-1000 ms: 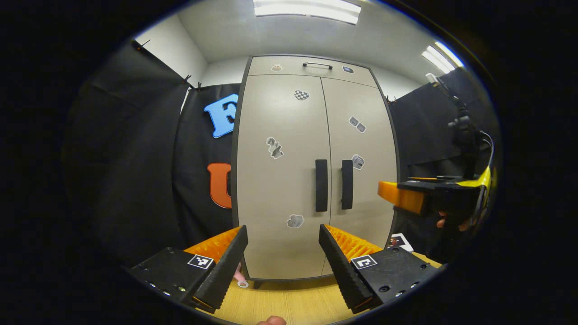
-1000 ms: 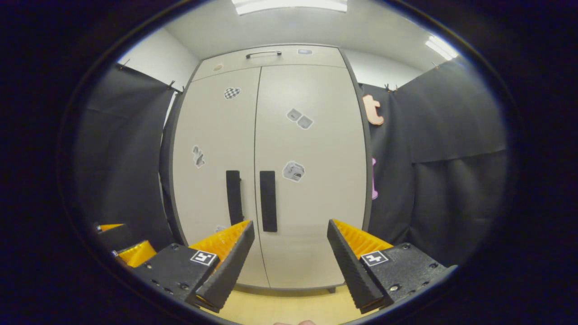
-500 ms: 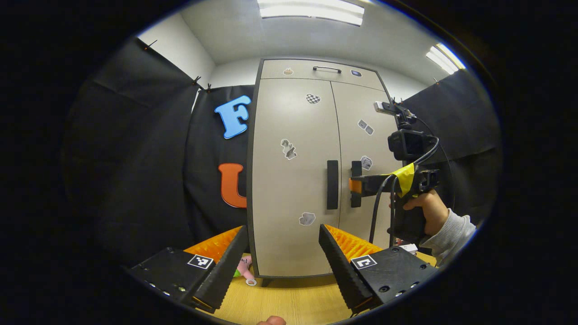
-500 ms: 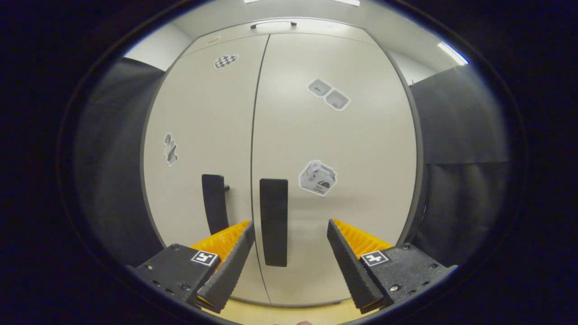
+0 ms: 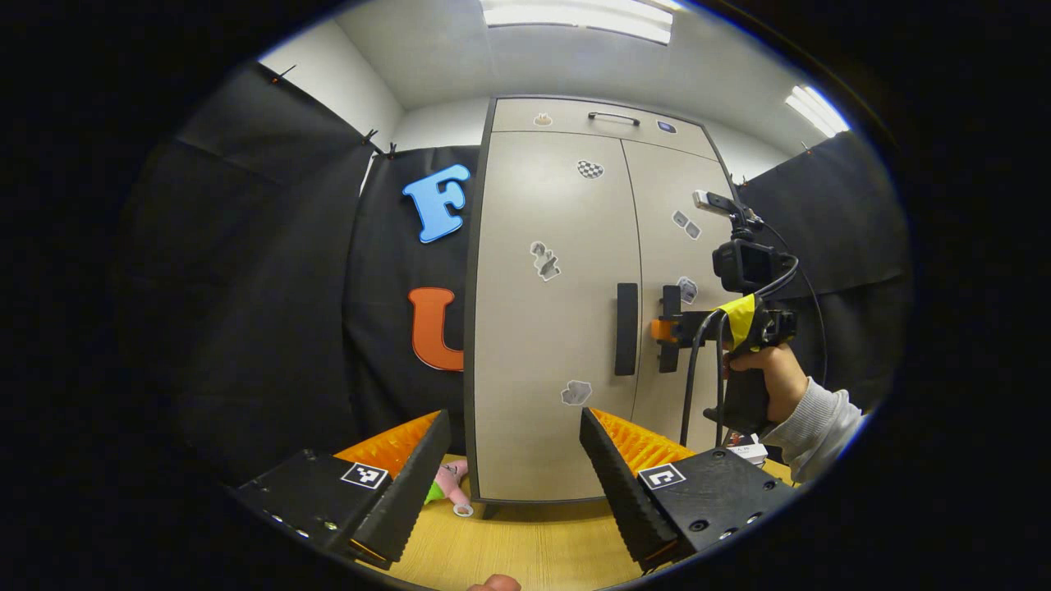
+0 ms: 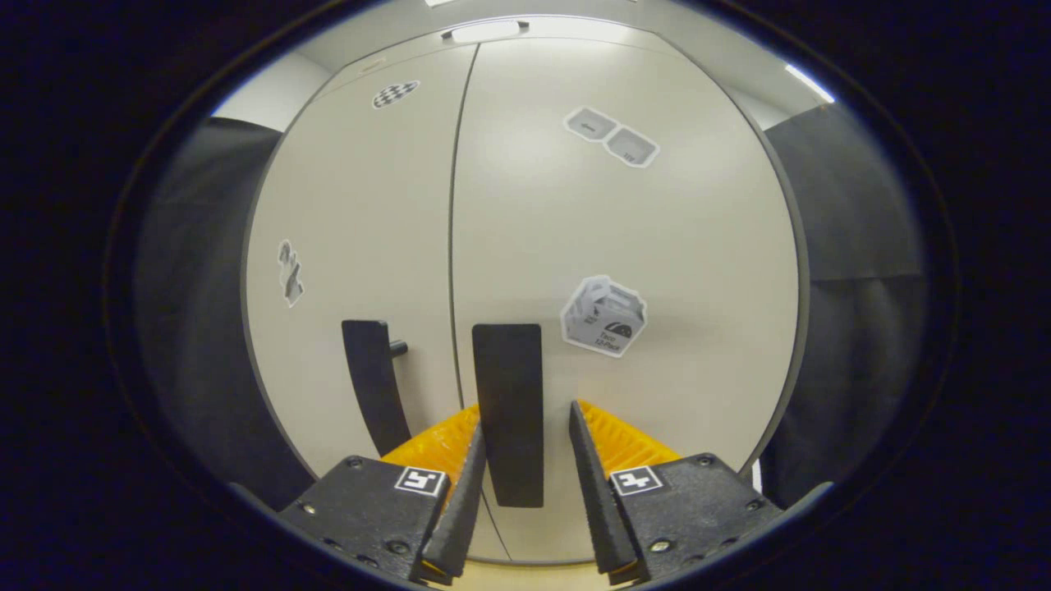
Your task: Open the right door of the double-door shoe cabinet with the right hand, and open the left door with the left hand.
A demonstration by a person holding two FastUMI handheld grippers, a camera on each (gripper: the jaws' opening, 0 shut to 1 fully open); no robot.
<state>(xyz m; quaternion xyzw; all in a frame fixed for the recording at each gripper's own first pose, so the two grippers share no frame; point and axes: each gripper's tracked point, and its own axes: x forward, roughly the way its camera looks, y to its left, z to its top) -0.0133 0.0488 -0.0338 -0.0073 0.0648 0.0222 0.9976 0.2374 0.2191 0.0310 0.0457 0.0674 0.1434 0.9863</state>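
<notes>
The beige double-door shoe cabinet (image 5: pixel 550 312) stands with both doors closed. Its two black vertical handles sit side by side: the left handle (image 5: pixel 626 328) and the right handle (image 5: pixel 671 328). In the left gripper view, my right gripper (image 5: pixel 661 330), held by a hand (image 5: pixel 768 373), reaches the right handle. In the right gripper view, the right gripper (image 6: pixel 525 419) straddles the right handle (image 6: pixel 509 386); its fingers are narrowed, and a small gap shows on the right side. The left handle (image 6: pixel 374 386) is beside it. My left gripper (image 5: pixel 516 414) is open, well back from the cabinet.
A pink toy (image 5: pixel 447 480) lies on the wooden floor (image 5: pixel 525 542) by the cabinet's left foot. A small box (image 5: pixel 743 451) sits low at the right. A top drawer (image 5: pixel 613 117) caps the cabinet. Black cloth walls flank both sides.
The right gripper moved forward to the right handle and narrowed its fingers around it. The left gripper stayed back and open, and its view shifted slightly.
</notes>
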